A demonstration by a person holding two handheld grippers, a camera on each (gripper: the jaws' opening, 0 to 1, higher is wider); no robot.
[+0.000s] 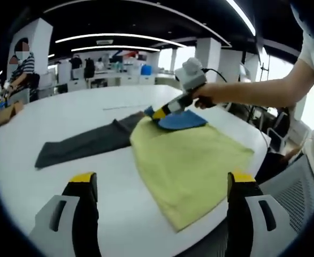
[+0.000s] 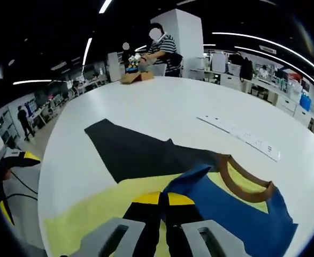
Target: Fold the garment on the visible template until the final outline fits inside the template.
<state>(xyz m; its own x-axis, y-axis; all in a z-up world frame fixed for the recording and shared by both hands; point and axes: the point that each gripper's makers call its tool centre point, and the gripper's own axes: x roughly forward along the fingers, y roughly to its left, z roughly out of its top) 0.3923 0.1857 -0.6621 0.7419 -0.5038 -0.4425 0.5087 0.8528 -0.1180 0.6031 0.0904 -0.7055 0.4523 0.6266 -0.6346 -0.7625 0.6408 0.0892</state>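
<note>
Now the right gripper (image 2: pixel 163 206) is closed on the blue cloth piece (image 2: pixel 237 214), at six o'clock over the yellow cloth garment (image 1: pixel 186 166); the left gripper (image 1: pixel 162 184) stands wide open, holding nothing.

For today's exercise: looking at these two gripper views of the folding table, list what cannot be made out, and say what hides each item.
- Folding template: cannot be picked out on the white table in either view.
- Dark grey cloth: its near end lies under the yellow garment, left gripper view.
- Right gripper: whether blue fabric sits between its closed jaws is hidden by the jaws, right gripper view.
- White strip: markings too small.
</note>
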